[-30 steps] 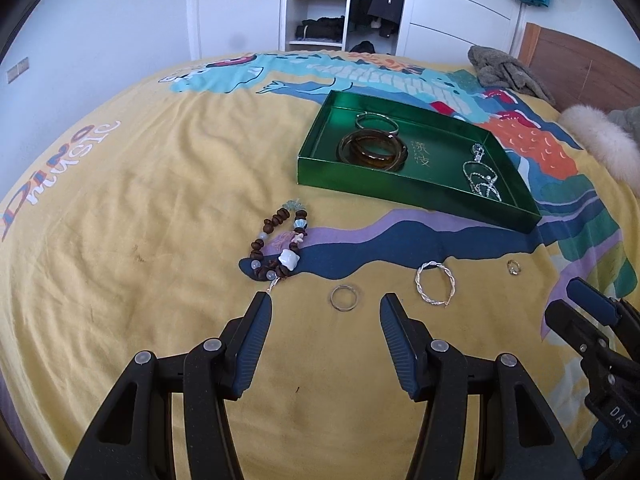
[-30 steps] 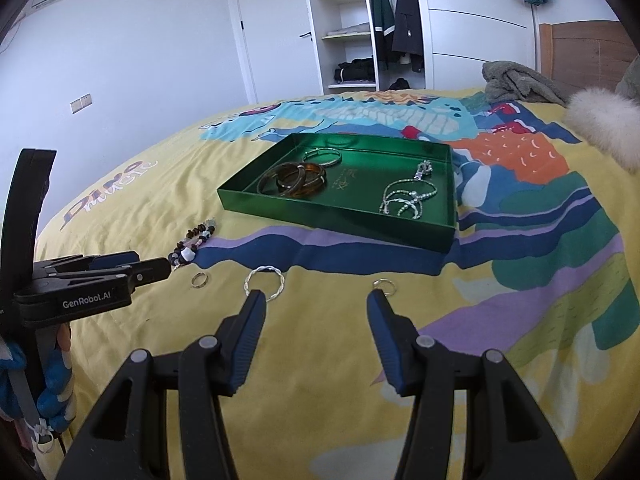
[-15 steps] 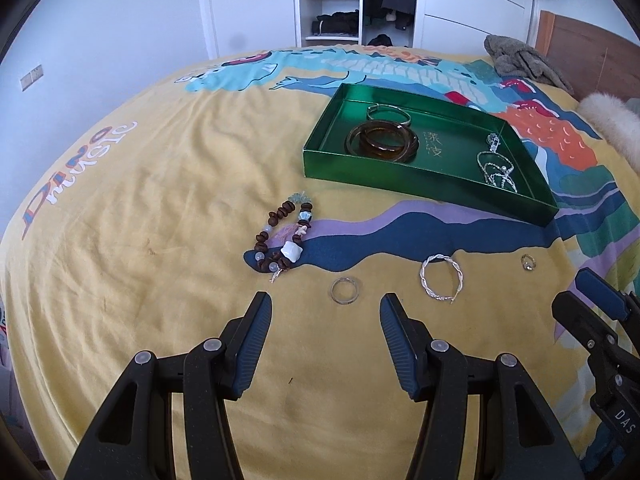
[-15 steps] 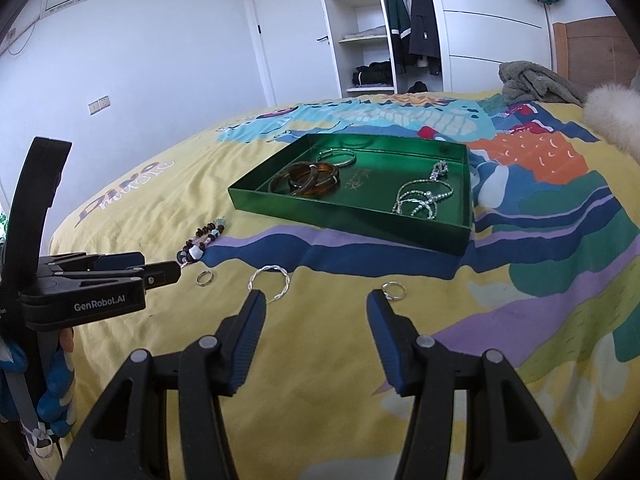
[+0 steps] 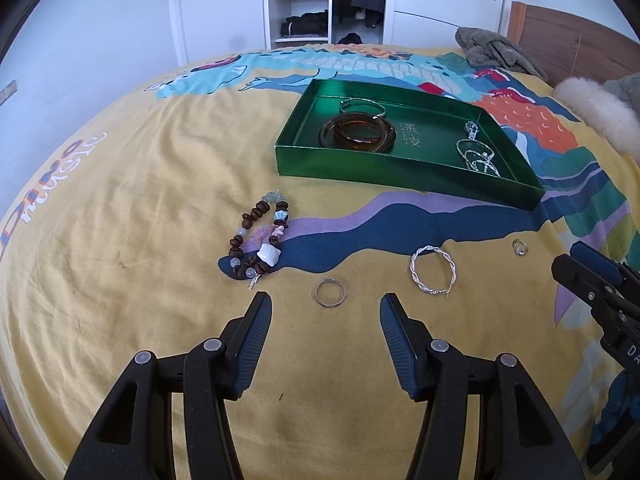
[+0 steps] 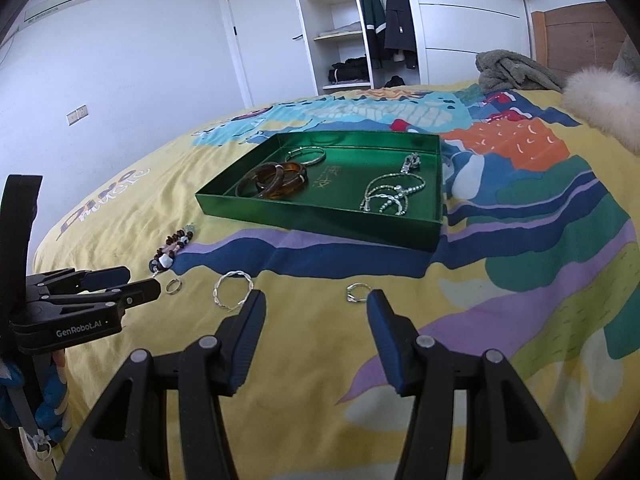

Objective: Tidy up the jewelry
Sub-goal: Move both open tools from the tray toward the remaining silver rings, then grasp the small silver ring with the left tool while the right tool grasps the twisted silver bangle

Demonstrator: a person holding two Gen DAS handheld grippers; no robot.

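At the lower centre of the left wrist view, the left gripper (image 5: 325, 308) hangs over the bedspread (image 5: 120, 220) with its jaws apart and nothing between them; a plain ring (image 5: 329, 293) lies just beyond the tips. In the right wrist view the right gripper (image 6: 316, 304) is likewise spread and empty, with a small ring (image 6: 355, 292) lying just left of its right fingertip.

The step in hand looks like the approach to the loose pieces — four remain on the cloth. A beaded bracelet (image 5: 260, 244) sits left of centre and a twisted silver hoop (image 5: 433, 269) right of the plain ring. The green tray (image 5: 400, 182) in the upper middle already holds bangles (image 5: 356, 133) and a silver chain (image 5: 476, 152).

The next move probably calls for lowering one gripper until its tips straddle a ring, closing gently, then carrying it up to the tray — flat rings on soft cloth may slip.
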